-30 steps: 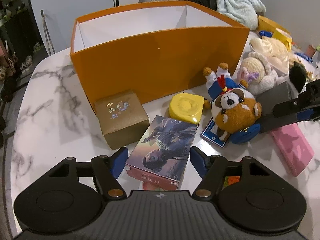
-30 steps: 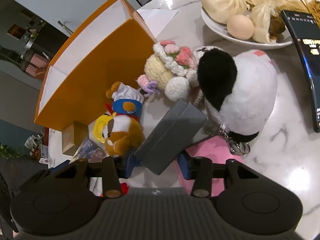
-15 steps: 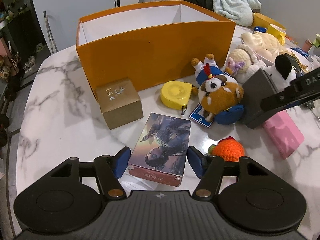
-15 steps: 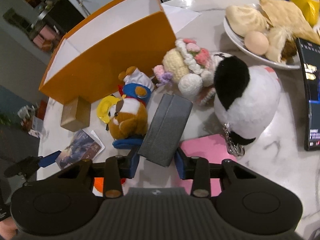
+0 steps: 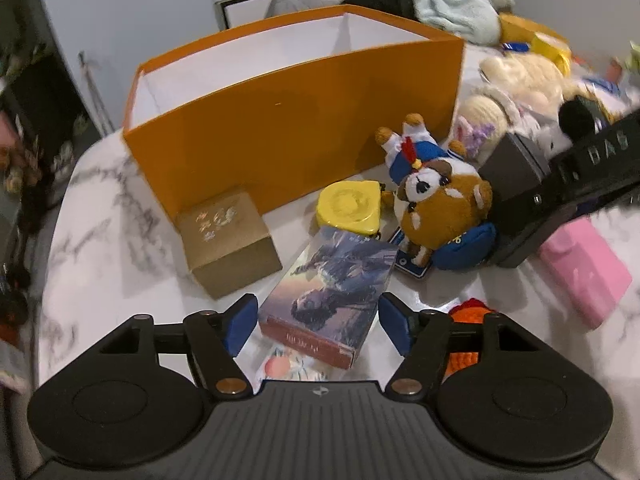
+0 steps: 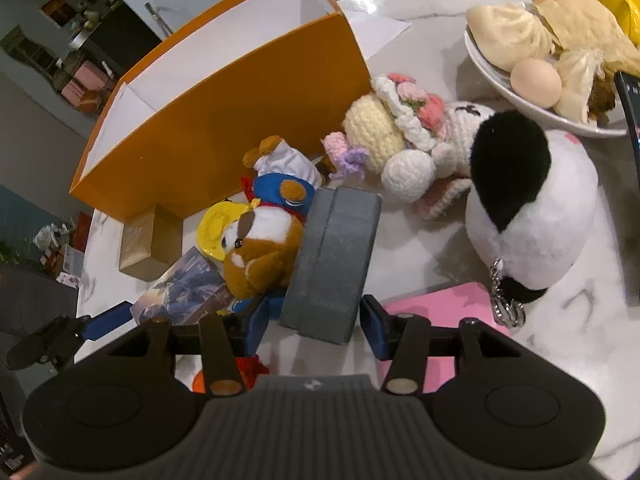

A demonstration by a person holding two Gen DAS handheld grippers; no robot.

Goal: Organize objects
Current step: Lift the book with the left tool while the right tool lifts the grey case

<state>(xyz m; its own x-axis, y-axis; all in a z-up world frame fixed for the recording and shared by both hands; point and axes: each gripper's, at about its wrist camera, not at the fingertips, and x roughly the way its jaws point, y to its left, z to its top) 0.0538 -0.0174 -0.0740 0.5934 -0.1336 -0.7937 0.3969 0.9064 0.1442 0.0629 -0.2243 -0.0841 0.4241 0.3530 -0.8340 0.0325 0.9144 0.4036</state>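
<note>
An open orange box (image 5: 304,128) stands at the back of the marble table; it also shows in the right wrist view (image 6: 224,120). My left gripper (image 5: 314,322) is open, its blue pads on either side of the near end of a picture-covered box (image 5: 336,284), not clearly touching it. My right gripper (image 6: 314,322) is closed on a grey case (image 6: 334,256), which also shows in the left wrist view (image 5: 516,168), held beside a brown plush animal (image 5: 440,200).
A gold-brown cube box (image 5: 228,236), a yellow tape measure (image 5: 348,208), a pink box (image 5: 584,268), an orange knitted toy (image 5: 468,312), a crochet doll (image 6: 384,136), a black-and-white plush (image 6: 528,208) and a plate of food (image 6: 536,68) crowd the table.
My left gripper has drawn back from the picture-covered box and then closed in on it again. My right gripper has kept its hold on the grey case and shifted it slightly beside the plush.
</note>
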